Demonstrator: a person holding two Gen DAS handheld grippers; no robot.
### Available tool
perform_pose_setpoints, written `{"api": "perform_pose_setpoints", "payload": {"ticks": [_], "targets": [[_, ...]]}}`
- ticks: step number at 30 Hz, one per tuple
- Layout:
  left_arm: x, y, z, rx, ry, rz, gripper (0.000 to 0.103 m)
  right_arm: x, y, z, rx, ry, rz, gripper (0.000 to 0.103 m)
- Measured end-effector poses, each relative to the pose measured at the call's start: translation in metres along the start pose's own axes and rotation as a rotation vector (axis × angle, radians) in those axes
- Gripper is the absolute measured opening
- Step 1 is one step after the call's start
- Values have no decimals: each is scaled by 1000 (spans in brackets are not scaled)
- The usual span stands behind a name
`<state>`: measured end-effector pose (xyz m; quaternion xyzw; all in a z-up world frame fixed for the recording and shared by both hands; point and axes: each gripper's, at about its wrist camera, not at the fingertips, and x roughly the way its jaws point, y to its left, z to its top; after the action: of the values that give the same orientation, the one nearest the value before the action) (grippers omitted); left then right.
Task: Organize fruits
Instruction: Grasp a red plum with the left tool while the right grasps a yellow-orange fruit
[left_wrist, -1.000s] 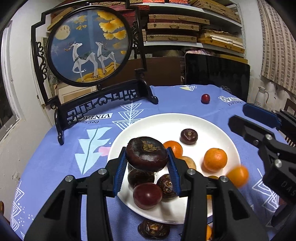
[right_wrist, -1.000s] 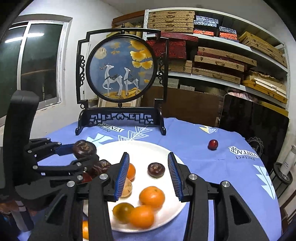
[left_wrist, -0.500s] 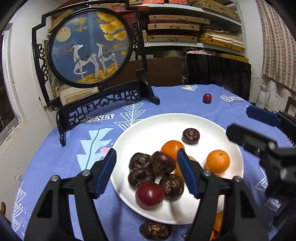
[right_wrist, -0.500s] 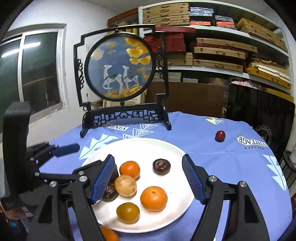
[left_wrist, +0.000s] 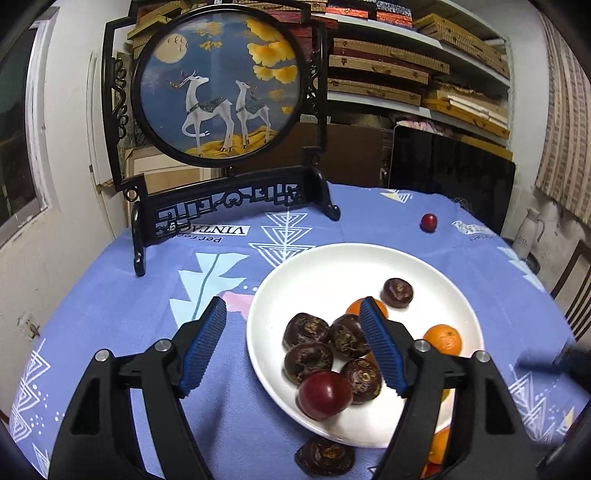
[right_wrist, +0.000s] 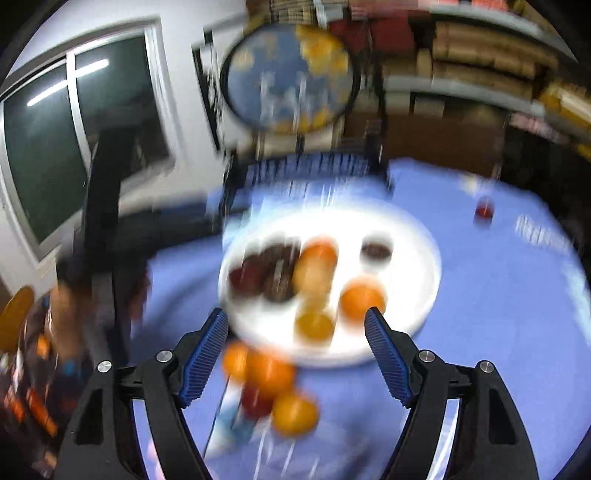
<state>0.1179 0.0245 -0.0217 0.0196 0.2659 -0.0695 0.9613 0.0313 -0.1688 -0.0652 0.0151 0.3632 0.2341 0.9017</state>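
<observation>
Left claw (left_wrist: 291, 345): jaws apart and just widened further, nothing gripped between them, poised over the near left rim of the white plate (left_wrist: 436, 266). Right claw (right_wrist: 297, 349): jaws apart, slightly narrowed in the last half second, empty; its view is heavily motion-blurred. Plate: stands on the bench under a blue patterned cloth (left_wrist: 110, 314). On the plate, near left part: a cluster of four dark brown water chestnuts (left_wrist: 306, 328), touching one another, with a dark red plum (left_wrist: 325, 395) against the nearest of them. Far part of the plate: a fifth water chestnut (left_wrist: 397, 292), alone. Right part: a whole orange mandarin (left_wrist: 443, 339); a second one (left_wrist: 356, 307) shows partly behind the left claw's right finger. Off the plate, on the cloth just beside its near rim: one dark chestnut (left_wrist: 325, 456) and, in the right wrist view, a loose group of orange fruits with something red among them (right_wrist: 273, 384), lying between the right claw's fingers but not touched by them. Far right on the cloth, well apart from the plate: a small red fruit (left_wrist: 429, 222). Far left on the bench: a black carved stand carrying a round deer picture (left_wrist: 221, 88). Behind: wall shelves stacked with flat boxes (left_wrist: 388, 66).
</observation>
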Motion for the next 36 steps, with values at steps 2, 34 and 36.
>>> {"api": "perform_pose_setpoints", "payload": {"ticks": [2,34,36], "targets": [[-3,-3,-1,9,-9,1,77,12,1,-9,13,53,12,66],[-35,-11,-56,1,169,-136,84,19,7,-44,-95,141,35,34],[-39,-16,-73,-18,235,-136,84,6,6,-42,-102,98,44,34]]}}
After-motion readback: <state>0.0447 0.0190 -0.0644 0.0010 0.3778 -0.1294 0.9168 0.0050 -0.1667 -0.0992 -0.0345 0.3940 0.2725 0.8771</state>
